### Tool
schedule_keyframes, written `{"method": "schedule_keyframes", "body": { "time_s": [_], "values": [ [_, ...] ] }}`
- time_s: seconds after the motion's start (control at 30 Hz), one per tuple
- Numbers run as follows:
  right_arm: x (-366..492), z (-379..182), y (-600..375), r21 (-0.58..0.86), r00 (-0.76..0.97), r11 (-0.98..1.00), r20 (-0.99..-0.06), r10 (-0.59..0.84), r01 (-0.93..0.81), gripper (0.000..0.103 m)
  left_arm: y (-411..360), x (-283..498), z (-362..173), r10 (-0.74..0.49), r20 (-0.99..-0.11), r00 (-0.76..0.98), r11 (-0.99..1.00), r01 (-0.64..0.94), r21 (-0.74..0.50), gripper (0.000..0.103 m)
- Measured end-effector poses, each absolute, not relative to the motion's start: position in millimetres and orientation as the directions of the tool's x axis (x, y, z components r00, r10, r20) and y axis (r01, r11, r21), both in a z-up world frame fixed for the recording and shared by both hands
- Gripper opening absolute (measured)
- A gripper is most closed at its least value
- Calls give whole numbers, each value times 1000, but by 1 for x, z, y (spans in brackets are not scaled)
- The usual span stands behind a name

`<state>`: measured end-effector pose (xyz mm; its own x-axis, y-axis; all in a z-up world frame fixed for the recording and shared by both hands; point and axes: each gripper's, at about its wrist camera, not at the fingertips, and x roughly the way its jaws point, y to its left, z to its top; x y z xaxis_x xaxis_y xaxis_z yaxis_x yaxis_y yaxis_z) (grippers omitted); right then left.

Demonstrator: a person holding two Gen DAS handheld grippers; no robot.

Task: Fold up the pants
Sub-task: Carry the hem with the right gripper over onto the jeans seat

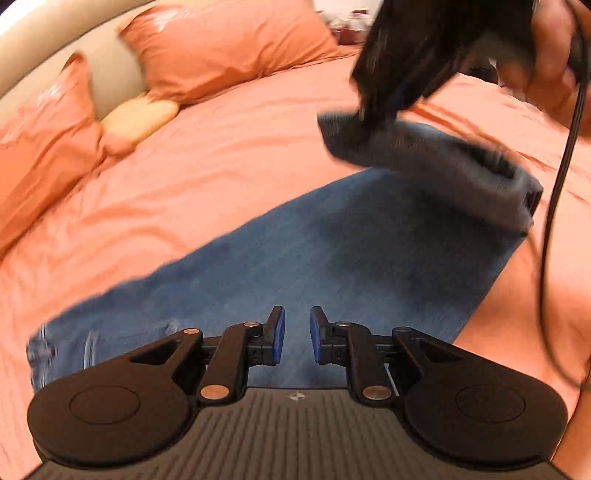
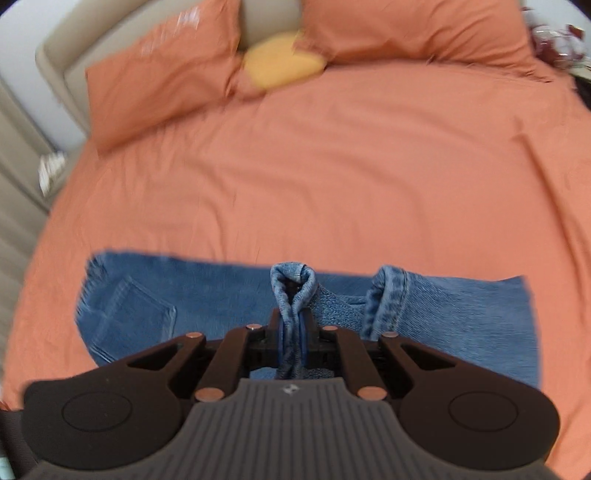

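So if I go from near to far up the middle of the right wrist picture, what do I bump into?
right gripper pinching the jeans hem → orange bedsheet → yellow cushion → beige headboard.

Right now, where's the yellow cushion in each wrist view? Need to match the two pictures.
Left wrist: yellow cushion sits upper left, wedged below the gap between the two orange pillows, against the headboard.
Right wrist: cushion sits top centre, between the same two pillows.
Shared landmark: the jeans lying on the orange sheet; the right tongs pinch a fold of them.
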<state>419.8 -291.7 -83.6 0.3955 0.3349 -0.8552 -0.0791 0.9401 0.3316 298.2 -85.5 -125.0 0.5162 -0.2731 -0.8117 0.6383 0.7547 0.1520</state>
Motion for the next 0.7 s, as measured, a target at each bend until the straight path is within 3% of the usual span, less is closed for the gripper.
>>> {"method": "schedule_keyframes", "body": {
  "time_s": [0.13,0.2,0.33,0.57,0.7],
  "values": [
    [428,-127,-253,280,321,954,-898,301,-111,5,-63,309,-133,-288,-823,489,785,613,89,21],
    [429,-140,-242,286,293,950,-904,311,-126,19,-53,310,-136,-288,-826,484,795,602,75,21],
    [419,-133,-232,230,304,952,-909,284,-202,29,-41,310,-139,-297,-822,485,813,580,48,21],
    [400,-151,-254,-7,288,981,-956,50,-193,42,-41,308,-153,-301,-821,485,841,542,11,23],
    [391,-180,-268,47,234,990,-969,78,-134,50,-41,302,-155,-305,-822,480,836,548,9,24]
  ]
}}
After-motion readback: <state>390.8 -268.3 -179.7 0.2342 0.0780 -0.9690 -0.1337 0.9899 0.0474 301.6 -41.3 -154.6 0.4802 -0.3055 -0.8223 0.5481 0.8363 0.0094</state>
